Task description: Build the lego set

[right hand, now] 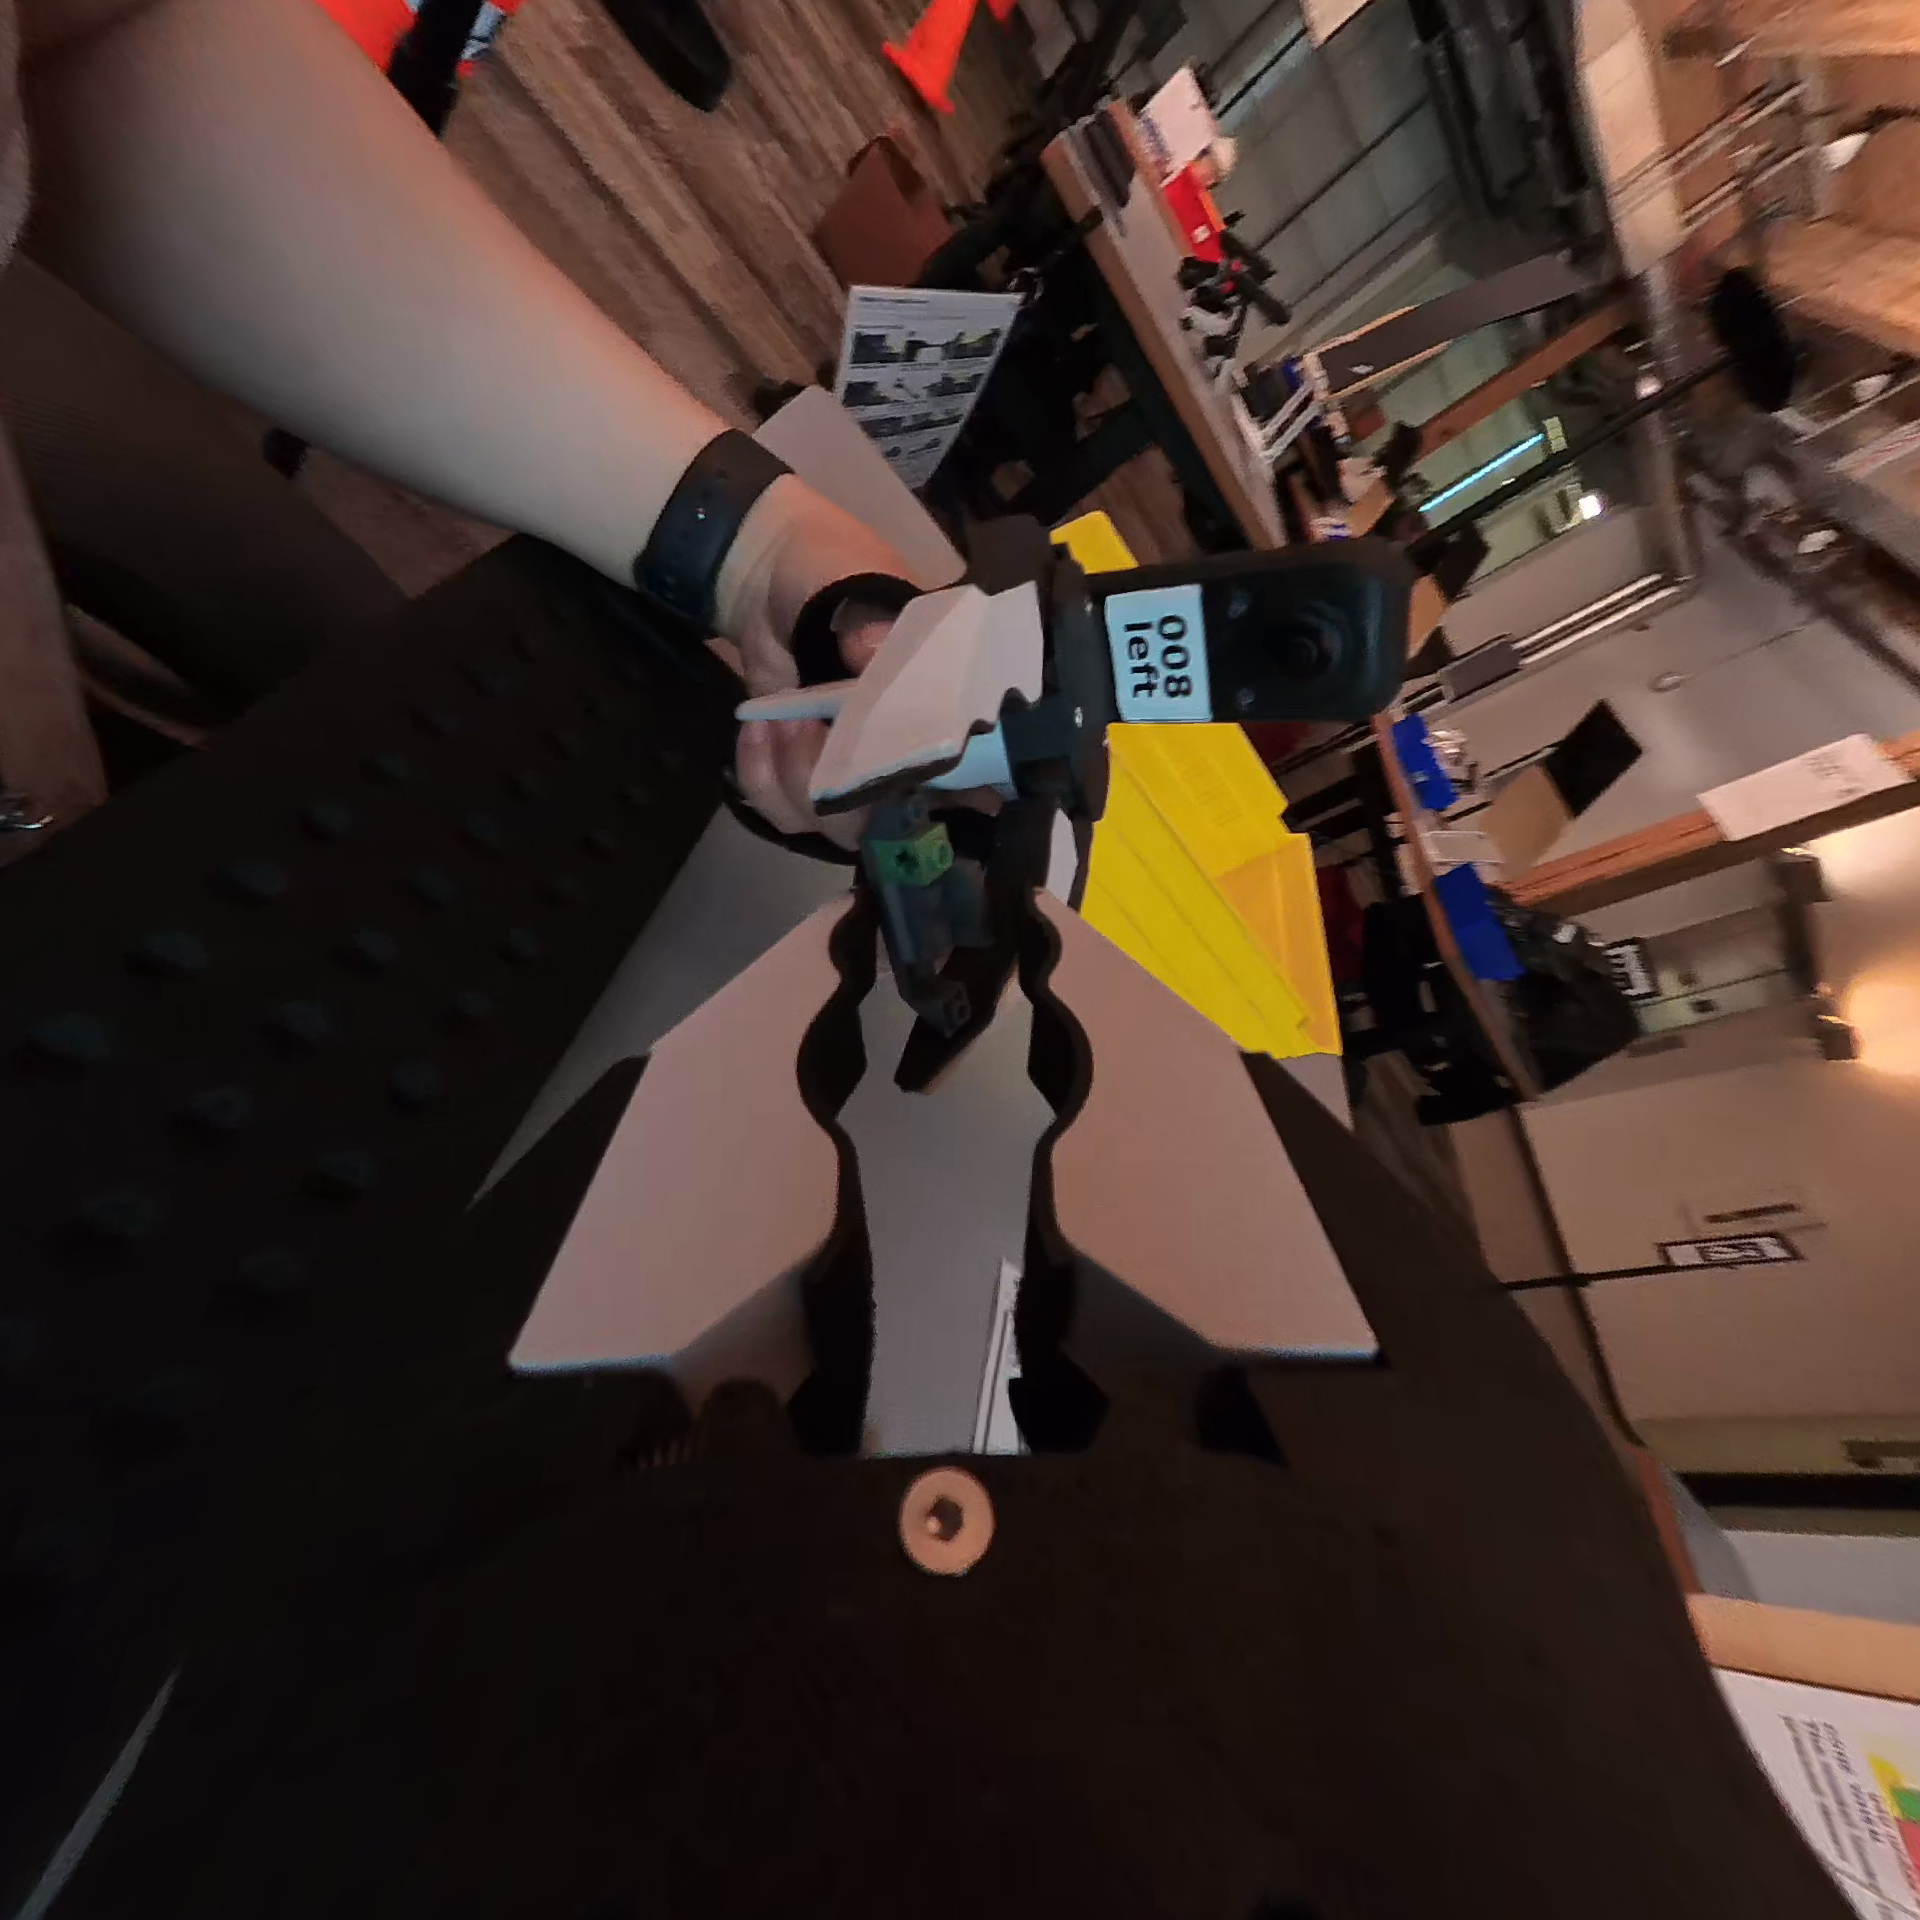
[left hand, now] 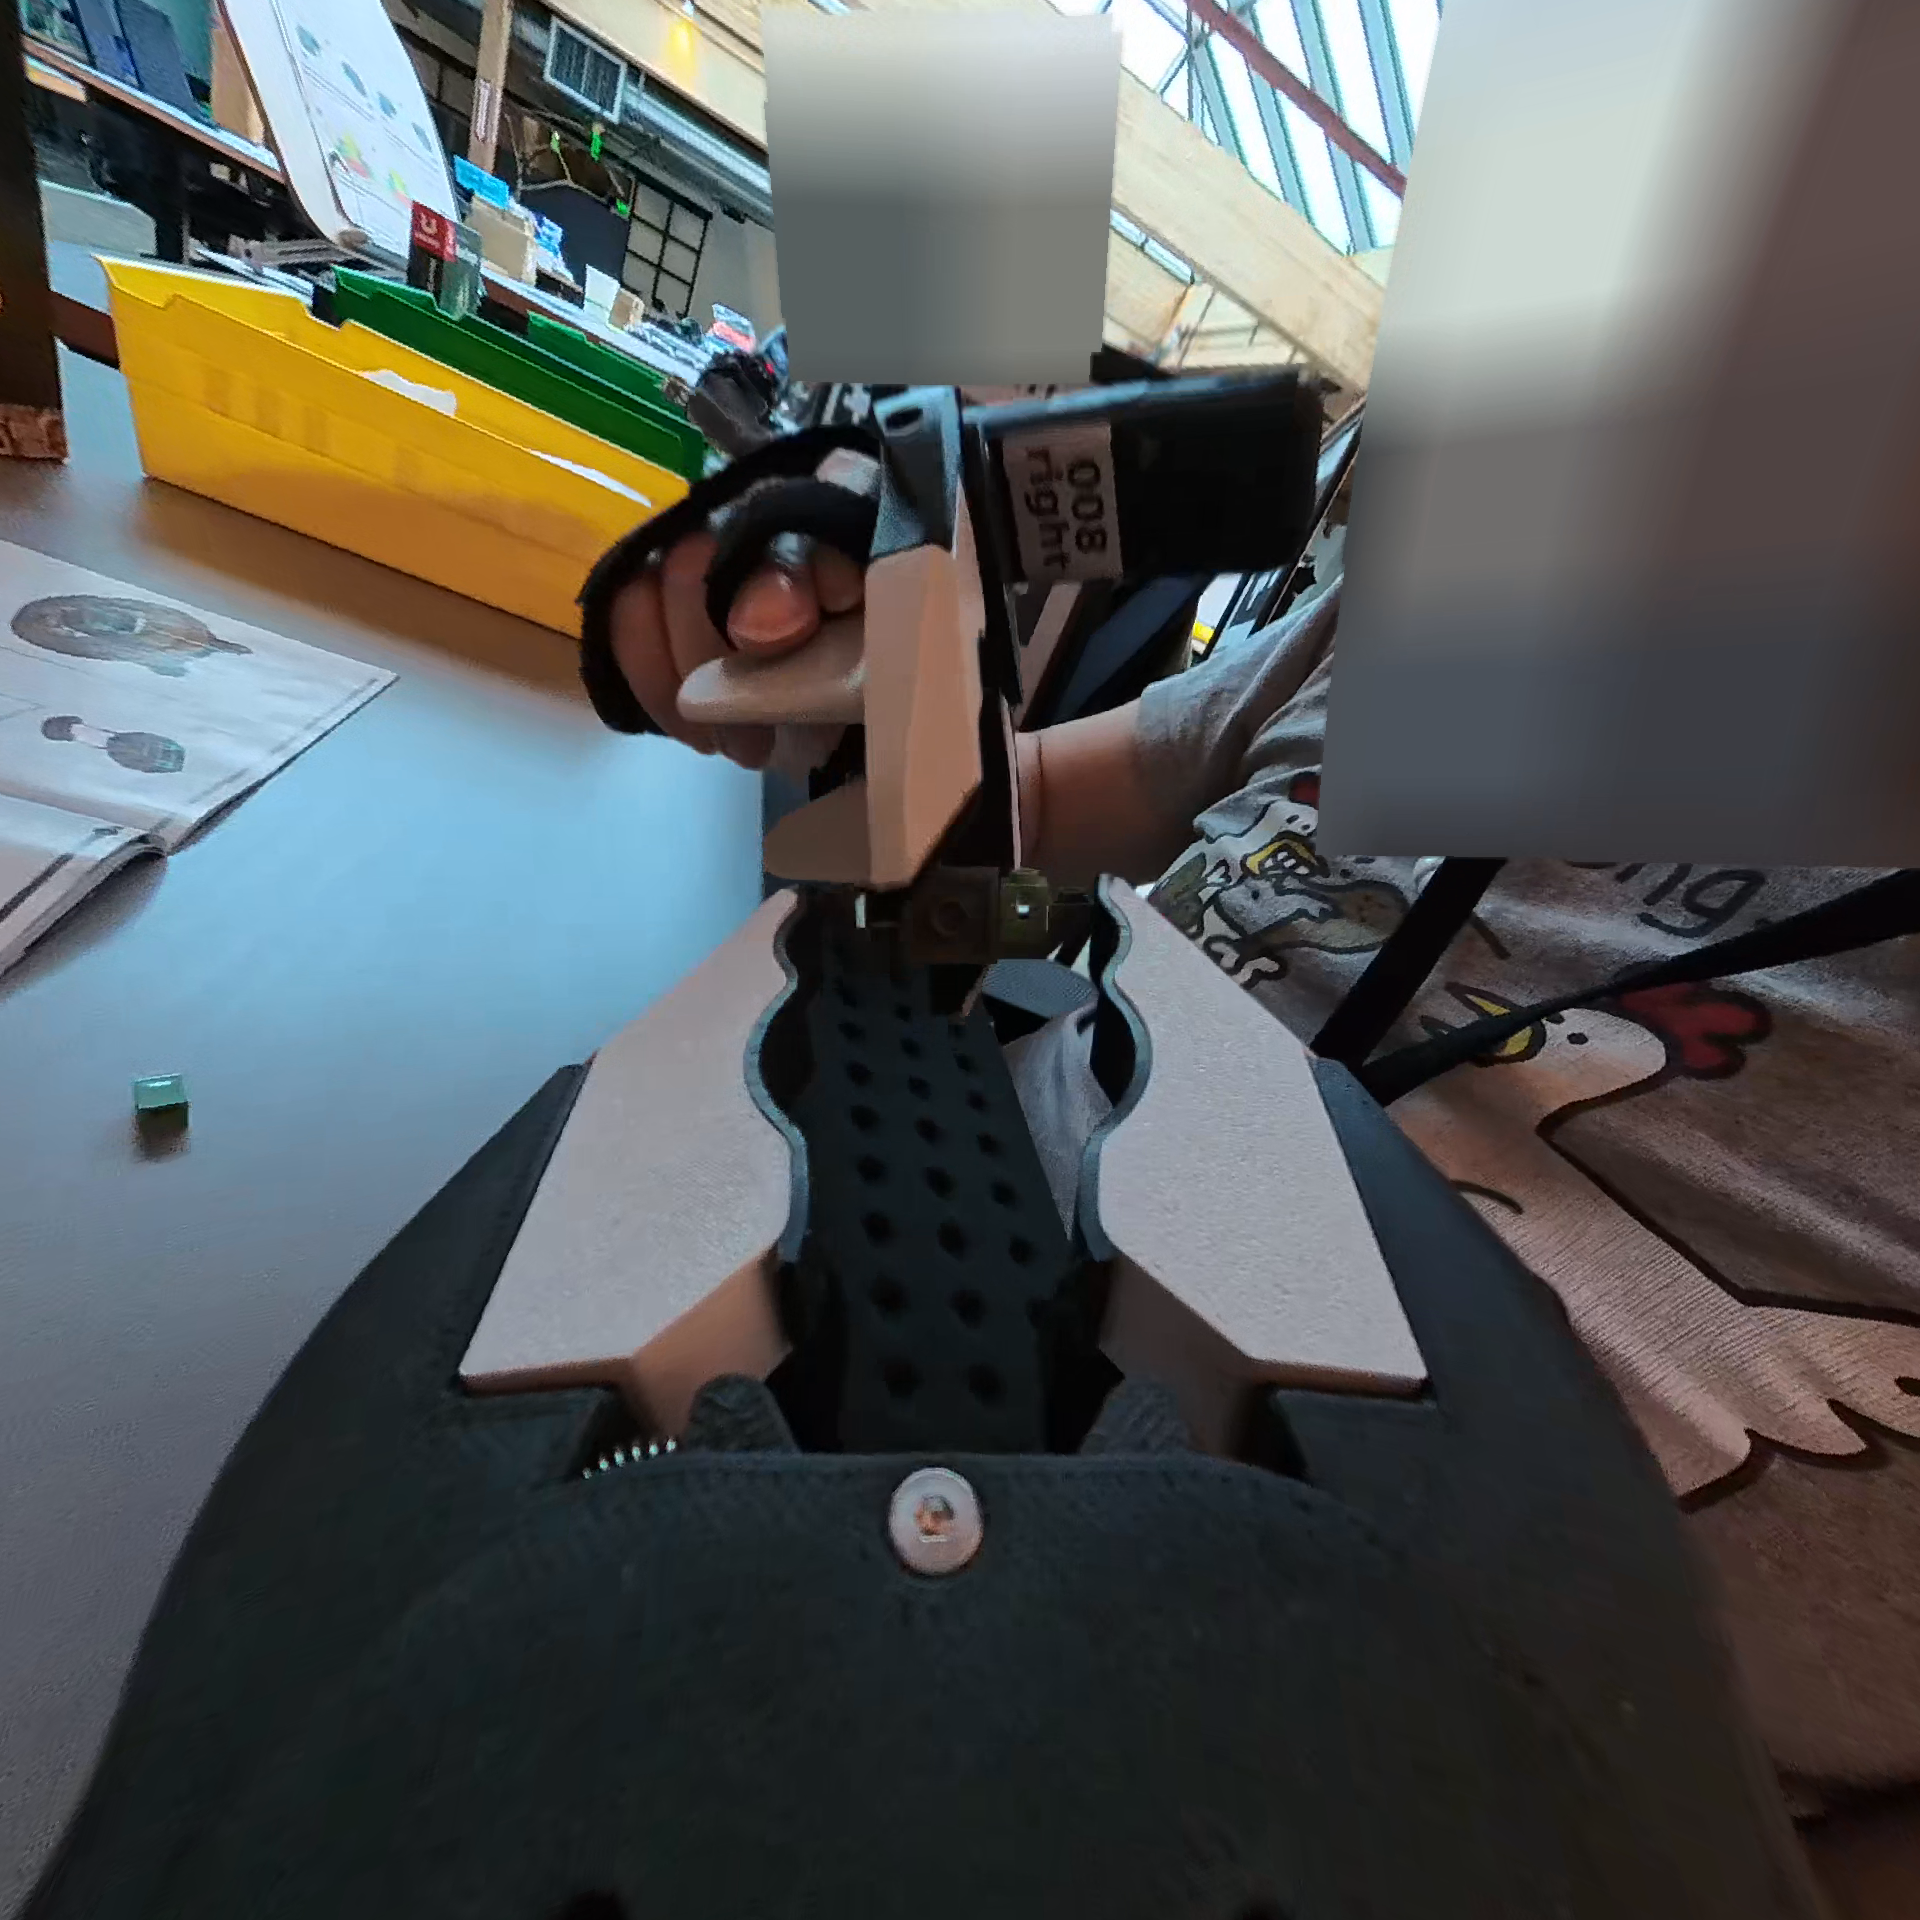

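A small lego assembly (left hand: 977, 914) of dark grey and olive-green pieces is held in the air between both grippers. My left gripper (left hand: 951, 909) has a finger on each side of it and looks shut on it. My right gripper (left hand: 935, 873) comes down from above, held by a hand, with its tips pinched on the dark brick. In the right wrist view the assembly (right hand: 914, 862) shows green and grey pieces between my right gripper's (right hand: 945, 914) narrow tips. The left gripper (right hand: 894, 935) reaches in from above.
A loose green brick (left hand: 161, 1096) lies on the dark table. An open instruction booklet (left hand: 135, 707) lies at the left. A yellow bin (left hand: 343, 436) and a green bin (left hand: 520, 353) stand behind. The person's shirt fills the right. A black perforated surface (right hand: 312, 935) lies below. My left and right fingertips are right by each other.
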The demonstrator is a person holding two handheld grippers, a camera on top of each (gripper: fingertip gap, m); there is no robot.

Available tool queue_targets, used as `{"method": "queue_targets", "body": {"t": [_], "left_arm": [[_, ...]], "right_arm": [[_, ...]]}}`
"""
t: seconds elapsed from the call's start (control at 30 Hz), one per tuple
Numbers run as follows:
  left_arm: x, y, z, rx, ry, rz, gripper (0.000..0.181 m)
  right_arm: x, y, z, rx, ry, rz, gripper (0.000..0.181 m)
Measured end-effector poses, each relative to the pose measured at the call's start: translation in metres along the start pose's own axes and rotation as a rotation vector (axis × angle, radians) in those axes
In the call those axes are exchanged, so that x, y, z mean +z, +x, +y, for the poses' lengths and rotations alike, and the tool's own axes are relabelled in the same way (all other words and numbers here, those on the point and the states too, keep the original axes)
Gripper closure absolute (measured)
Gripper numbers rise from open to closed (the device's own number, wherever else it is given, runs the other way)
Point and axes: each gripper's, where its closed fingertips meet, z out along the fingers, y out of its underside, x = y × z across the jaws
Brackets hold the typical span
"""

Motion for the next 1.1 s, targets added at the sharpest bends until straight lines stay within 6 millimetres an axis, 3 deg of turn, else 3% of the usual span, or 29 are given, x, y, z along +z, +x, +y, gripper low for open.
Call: {"method": "queue_targets", "body": {"t": [0.27, 0.53, 0.97, 1.03, 1.1], "left_arm": [[-0.007, 0.000, -0.010, -0.045, 0.082, 0.022, 0.131], [-0.011, -0.018, -0.004, -0.040, 0.065, -0.085, 0.125], [-0.014, -0.023, -0.003, -0.018, 0.060, -0.129, 0.130], [-0.018, -0.030, -0.004, -0.019, 0.066, -0.177, 0.129], [-0.026, -0.041, -0.007, -0.010, 0.079, -0.270, 0.129]], "right_arm": [[0.004, 0.009, -0.001, -0.020, -0.017, 0.104, 0.162], [0.005, 0.008, 0.015, 0.034, -0.079, 0.091, 0.163], [0.004, 0.008, 0.023, 0.076, -0.123, 0.099, 0.163], [0.005, 0.008, 0.029, 0.074, -0.143, 0.096, 0.163], [0.008, 0.010, 0.046, 0.102, -0.209, 0.098, 0.163]]}}
